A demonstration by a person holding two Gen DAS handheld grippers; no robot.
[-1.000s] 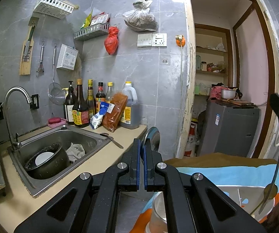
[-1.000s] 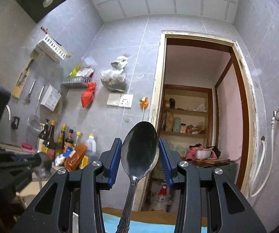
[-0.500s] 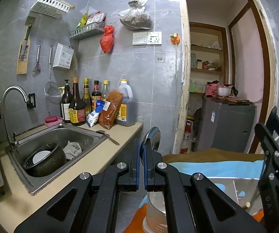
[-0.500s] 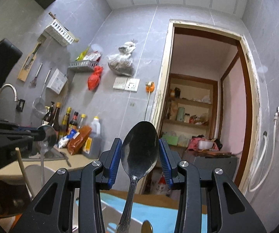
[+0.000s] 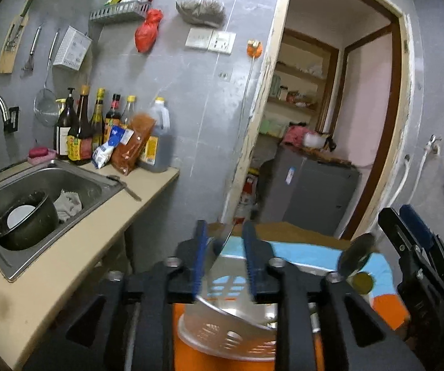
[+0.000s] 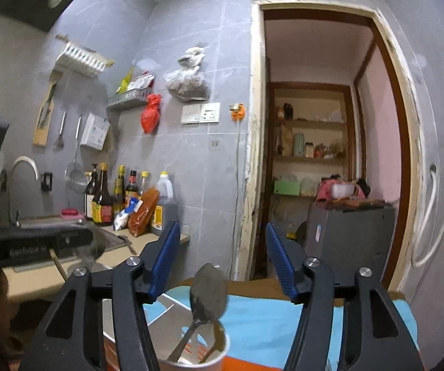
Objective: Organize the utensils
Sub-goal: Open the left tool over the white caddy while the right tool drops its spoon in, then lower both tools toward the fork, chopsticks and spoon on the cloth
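Note:
My left gripper point(image 5: 224, 247) is opening. A blurred steel spoon point(image 5: 219, 256) hangs loose between its blue pads, above a perforated metal basket point(image 5: 228, 334). My right gripper point(image 6: 222, 247) is also opening, with its pads well apart. The spoon point(image 6: 209, 290) it held now stands free, bowl up, in a pale cup point(image 6: 219, 355) below the jaws, with other utensils beside it. In the left wrist view the right gripper point(image 5: 401, 216) shows at the right edge, with that spoon's bowl point(image 5: 356, 255) beside it. In the right wrist view the left gripper point(image 6: 76, 241) shows at the left.
The cup and basket stand on a blue and orange cloth point(image 6: 268, 324). A counter point(image 5: 76, 247) with a sink point(image 5: 52, 191), a pot, bottles point(image 5: 79, 133) and a knife runs along the left. A doorway point(image 6: 330, 154) with a grey cabinet lies ahead.
Both grippers have gone from shut to parted jaws. The right gripper's spoon has dropped from between the pads into the cup. The left gripper has tilted down, and its spoon has slipped lower.

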